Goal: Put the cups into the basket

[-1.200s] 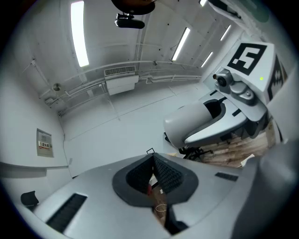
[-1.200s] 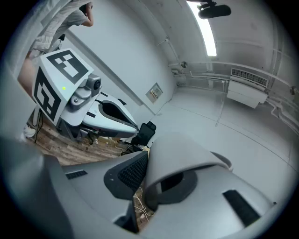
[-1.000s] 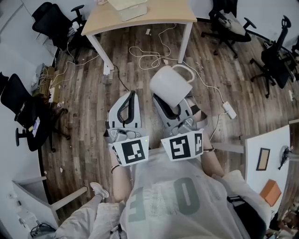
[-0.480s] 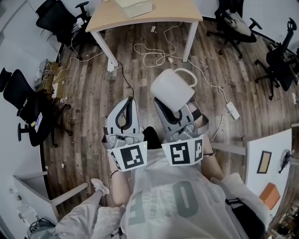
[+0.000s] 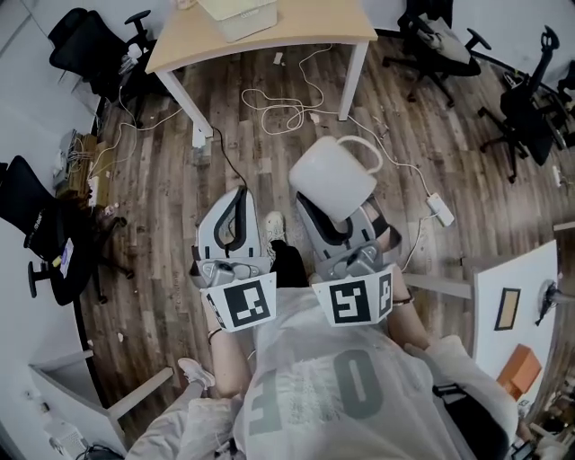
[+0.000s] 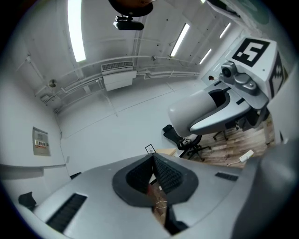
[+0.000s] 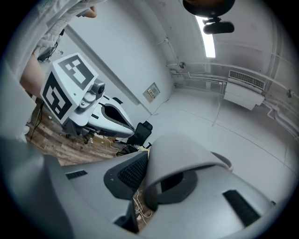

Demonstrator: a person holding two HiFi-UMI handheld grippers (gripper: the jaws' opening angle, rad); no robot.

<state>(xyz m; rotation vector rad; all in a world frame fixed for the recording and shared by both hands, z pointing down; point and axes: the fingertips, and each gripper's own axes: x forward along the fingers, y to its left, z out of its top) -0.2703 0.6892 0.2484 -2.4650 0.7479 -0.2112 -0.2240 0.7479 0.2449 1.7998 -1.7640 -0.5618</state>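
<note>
A white mug (image 5: 331, 176) with its handle to the right hangs over the wooden floor, and my right gripper (image 5: 327, 214) is shut on its rim. In the right gripper view the mug (image 7: 183, 154) fills the space between the pads, one jaw inside it. My left gripper (image 5: 240, 191) is beside it on the left, shut with nothing held. Its pads (image 6: 163, 172) meet in the left gripper view, where the right gripper and the mug (image 6: 198, 109) pass at the upper right. A pale basket-like container (image 5: 237, 14) stands on the far table.
The wooden table (image 5: 301, 27) with white legs is ahead. Cables (image 5: 283, 106) and a power strip (image 5: 439, 211) lie on the floor. Office chairs (image 5: 90, 45) stand at the left and right. A white desk (image 5: 508, 305) is at the right edge.
The room has slid a little in the head view as the person walks, and a shoe now shows between the grippers. Both grippers keep their pose, and the mug stays held.
</note>
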